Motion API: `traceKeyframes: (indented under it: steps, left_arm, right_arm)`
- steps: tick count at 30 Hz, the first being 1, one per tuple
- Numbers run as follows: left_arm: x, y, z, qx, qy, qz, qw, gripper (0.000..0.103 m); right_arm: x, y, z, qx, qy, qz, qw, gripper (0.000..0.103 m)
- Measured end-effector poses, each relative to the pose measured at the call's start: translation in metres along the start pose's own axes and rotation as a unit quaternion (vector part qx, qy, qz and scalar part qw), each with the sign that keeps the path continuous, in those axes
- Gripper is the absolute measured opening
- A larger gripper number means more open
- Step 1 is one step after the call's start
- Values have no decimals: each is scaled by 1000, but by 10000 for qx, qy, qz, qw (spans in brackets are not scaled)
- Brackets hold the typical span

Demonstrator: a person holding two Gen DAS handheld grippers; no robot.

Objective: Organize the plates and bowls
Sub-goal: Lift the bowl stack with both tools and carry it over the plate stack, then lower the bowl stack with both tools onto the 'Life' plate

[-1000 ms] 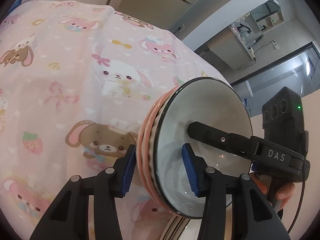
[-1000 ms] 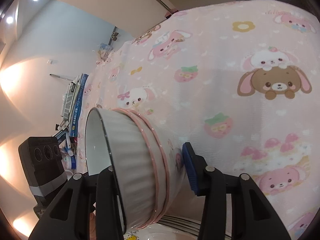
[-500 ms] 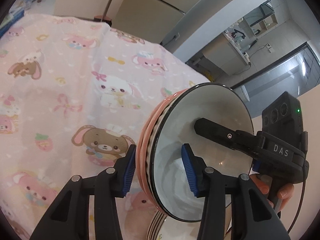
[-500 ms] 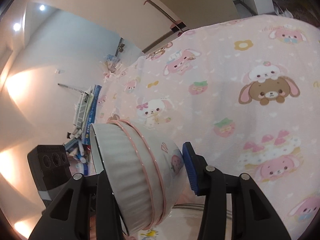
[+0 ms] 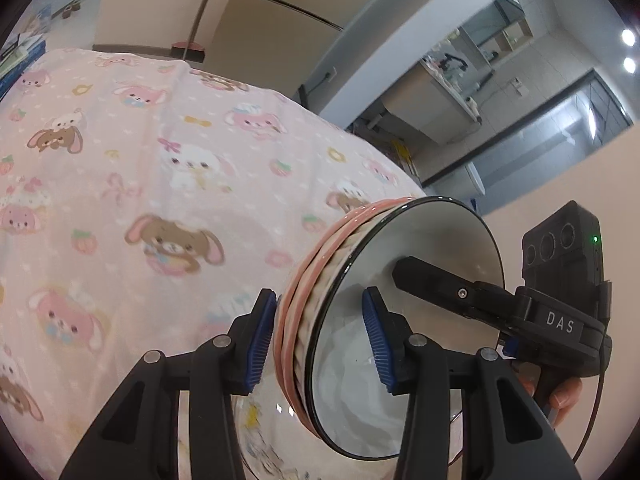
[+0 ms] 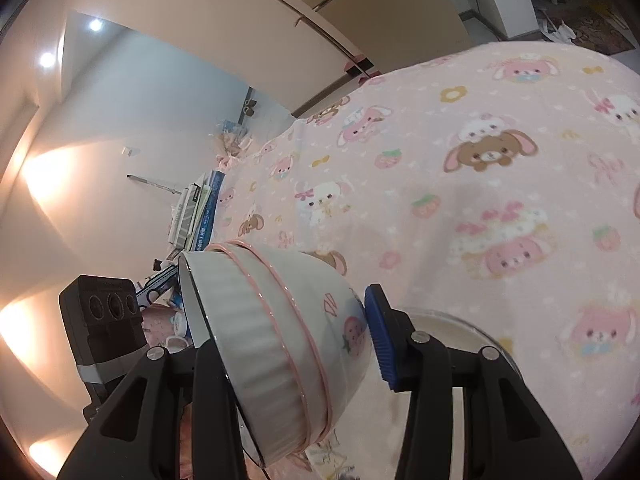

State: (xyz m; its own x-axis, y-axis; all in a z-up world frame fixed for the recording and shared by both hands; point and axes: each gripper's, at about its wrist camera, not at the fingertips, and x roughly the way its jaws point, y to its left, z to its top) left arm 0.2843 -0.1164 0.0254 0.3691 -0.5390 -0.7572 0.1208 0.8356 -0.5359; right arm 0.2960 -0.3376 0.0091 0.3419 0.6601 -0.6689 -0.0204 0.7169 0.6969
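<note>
Blue ribbed pads (image 5: 259,343) of the left gripper (image 5: 318,344) sit either side of the bowl stack's near rim: one pad against the outer pink-edged wall, the other inside the top bowl. Jaws narrow, gripping the stack. The right gripper (image 6: 288,344) does the same from the opposite side: its blue pad (image 6: 379,338) stands just beside the outermost bowl's wall w/ a small gap, its other finger is hidden inside the top bowl, so whether it truly pinches can't be told. In the left view that inner black finger (image 5: 436,282) reaches into the white interior.

Bowl stack (image 5: 360,312) is held tipped on its side, off the cloth, mouth facing right in the left view & left in the right view. Top bowl (image 6: 256,344) is white, ribbed outside, dark rim; two pink-rimmed bowls nest around it, the outer one w/ a strawberry print.

Just under the stack, near edge, lies a plate (image 6: 448,330) w/ a cartoon print, partly hidden by fingers.

Pink bunny-and-bear tablecloth (image 5: 120,200) covers the table, running far & left. Books (image 6: 196,212) are piled at its far left edge in the right view. Beige cabinets (image 5: 256,20) stand beyond.
</note>
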Motion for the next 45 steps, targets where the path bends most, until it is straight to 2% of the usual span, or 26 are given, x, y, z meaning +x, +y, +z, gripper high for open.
traceKeyframes:
  steps: [5, 9, 18, 23, 28, 39, 45]
  left_arm:
    - [5, -21, -27, 124, 221, 68, 9997, 46]
    - [8, -34, -48, 290, 324, 290, 9986, 46]
    - [8, -40, -74, 335, 518, 504, 9968, 46]
    - [11, -35, -83, 278, 644, 495, 9963, 46]
    - [20, -39, -86, 396, 786, 689, 9937, 47]
    - [31, -36, -84, 432, 836, 763, 9926, 47]
    - [34, -33, -86, 452, 721, 745, 9936, 44]
  right_arm:
    - [-20, -15, -26, 160, -31, -114, 9998, 43]
    - [-28, -27, -47, 265, 21, -164, 9995, 43]
    - [-28, -41, -76, 454, 184, -97, 9988, 43]
    - [-27, -45, -85, 483, 291, -88, 9984, 43]
    - [-20, -54, -91, 518, 406, -166, 9977, 43]
    - [-13, -61, -91, 540, 497, -268, 9969, 43]
    - [-10, -52, -93, 239, 444, -624, 9968, 42]
